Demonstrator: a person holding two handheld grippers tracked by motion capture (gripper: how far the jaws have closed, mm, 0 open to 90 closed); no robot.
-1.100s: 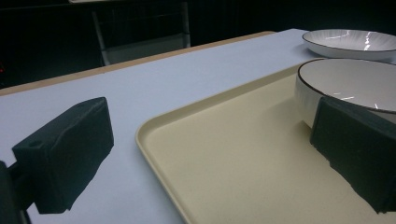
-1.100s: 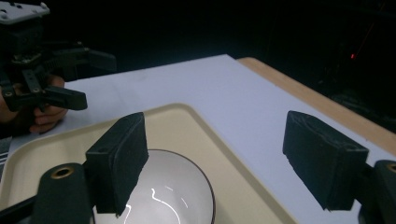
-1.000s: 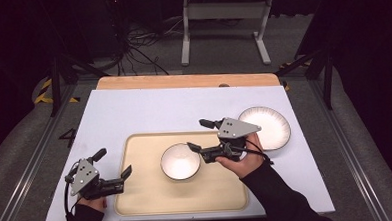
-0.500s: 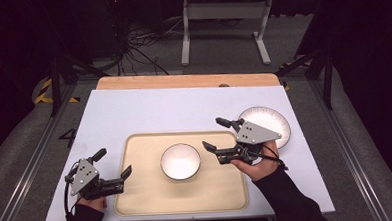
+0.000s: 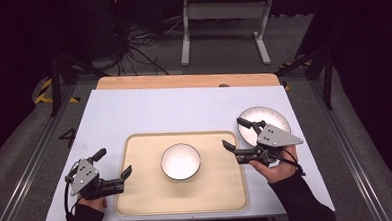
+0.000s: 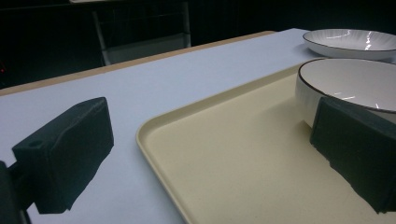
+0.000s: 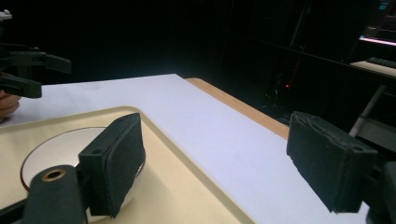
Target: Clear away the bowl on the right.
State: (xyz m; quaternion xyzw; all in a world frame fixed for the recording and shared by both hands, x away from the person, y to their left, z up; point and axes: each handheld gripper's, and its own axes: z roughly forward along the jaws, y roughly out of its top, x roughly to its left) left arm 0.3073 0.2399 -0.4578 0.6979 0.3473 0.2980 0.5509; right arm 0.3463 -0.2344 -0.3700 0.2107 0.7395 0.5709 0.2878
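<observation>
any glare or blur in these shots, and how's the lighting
High view: table evenly lit, surroundings dark, image slightly soft. Left gripper view: bright glints on the plate and inside the bowl; near jaws blurred. Right gripper view: background almost black, close jaws out of focus, bowl dim on the tray.

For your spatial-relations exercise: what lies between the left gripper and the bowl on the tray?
In the high view, only bare tray floor lies between the left gripper and the bowl.
</observation>
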